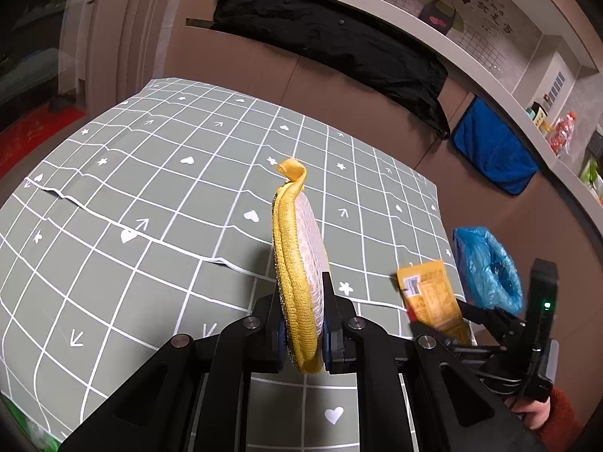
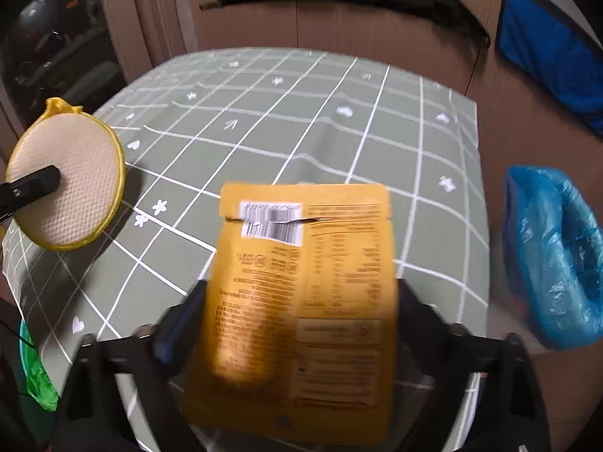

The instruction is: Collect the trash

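Left tool [image 1: 301, 333] pinching round yellow-rimmed scrub pad [image 1: 299, 263] on edge, pad upright above bench [image 1: 150, 188] with grey-green grid cloth. Right tool [image 2: 301, 301] spread wide; orange snack wrapper [image 2: 301, 301] lies between its fingers, barcode side up, blurred; whether pads touch it cannot tell. Wrapper over near right part of bench. Blue-lined trash bin [image 2: 554, 256] just beside bench's right edge. Black garment [image 1: 339, 45] and blue cloth [image 1: 493, 150] hang behind. Red sleeve [image 1: 557, 418] at lower right.
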The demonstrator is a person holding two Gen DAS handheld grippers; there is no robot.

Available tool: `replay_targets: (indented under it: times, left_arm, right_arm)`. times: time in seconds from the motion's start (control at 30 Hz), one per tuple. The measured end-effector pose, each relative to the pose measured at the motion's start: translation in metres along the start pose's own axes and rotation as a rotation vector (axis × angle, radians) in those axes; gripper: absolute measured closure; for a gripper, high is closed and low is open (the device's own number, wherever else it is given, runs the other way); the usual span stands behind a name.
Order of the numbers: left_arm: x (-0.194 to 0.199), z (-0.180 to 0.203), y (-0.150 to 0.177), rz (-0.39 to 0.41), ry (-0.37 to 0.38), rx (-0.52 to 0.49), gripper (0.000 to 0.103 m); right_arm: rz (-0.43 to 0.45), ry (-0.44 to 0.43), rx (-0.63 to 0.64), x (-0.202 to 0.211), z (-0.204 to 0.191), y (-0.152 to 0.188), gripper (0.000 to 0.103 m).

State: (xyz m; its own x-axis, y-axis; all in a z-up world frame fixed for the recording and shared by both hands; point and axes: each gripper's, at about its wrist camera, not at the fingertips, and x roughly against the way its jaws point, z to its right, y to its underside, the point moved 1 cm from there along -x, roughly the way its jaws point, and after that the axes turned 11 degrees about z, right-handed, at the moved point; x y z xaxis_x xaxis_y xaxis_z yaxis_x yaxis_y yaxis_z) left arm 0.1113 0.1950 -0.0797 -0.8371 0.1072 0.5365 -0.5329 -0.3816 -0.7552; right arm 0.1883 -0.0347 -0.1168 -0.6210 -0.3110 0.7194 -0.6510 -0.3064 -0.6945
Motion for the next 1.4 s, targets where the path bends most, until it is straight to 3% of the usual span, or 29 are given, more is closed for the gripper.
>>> replay_targets:
  times: [0.03,0.07,0.13,0.17,0.4,0.53,0.8,0.93,1.17,1.4]
  left_arm:
    - [0.000,0.002,0.000,0.001,0.001,-0.005,0.089]
    - [0.000,0.004,-0.001,0.002,0.003,-0.007,0.089]
    - [-0.001,0.011,-0.001,0.002,0.009,-0.012,0.089]
    - [-0.001,0.014,-0.001,0.001,0.012,-0.015,0.089]
    - [0.001,0.047,-0.005,0.014,0.032,-0.079,0.089]
    - [0.005,0.075,-0.015,0.056,0.055,-0.126,0.089]
    - [0.005,0.179,-0.042,0.171,0.157,-0.283,0.089]
    - [-0.010,0.231,-0.044,0.185,0.211,-0.336,0.089]
    - [-0.053,0.317,-0.027,0.160,0.288,-0.418,0.089]
    - [-0.109,0.378,-0.002,0.094,0.367,-0.454,0.089]
  right_arm:
    - [0.012,-0.016,0.000,0.004,0.004,0.001,0.049]
    - [0.019,-0.026,0.000,0.008,0.005,0.000,0.057]
    - [0.031,-0.087,-0.030,0.016,0.012,-0.002,0.082]
    - [0.037,-0.101,-0.043,0.020,0.016,-0.004,0.088]
    - [0.119,-0.097,-0.068,0.049,0.033,-0.012,0.089]
    - [0.212,-0.090,-0.089,0.073,0.046,-0.024,0.089]
    - [0.452,-0.007,-0.129,0.145,0.107,-0.057,0.089]
    - [0.521,0.073,-0.146,0.170,0.148,-0.061,0.088]
    - [0.567,0.201,-0.213,0.188,0.223,-0.042,0.087]
    - [0.548,0.254,-0.332,0.176,0.287,-0.015,0.087]
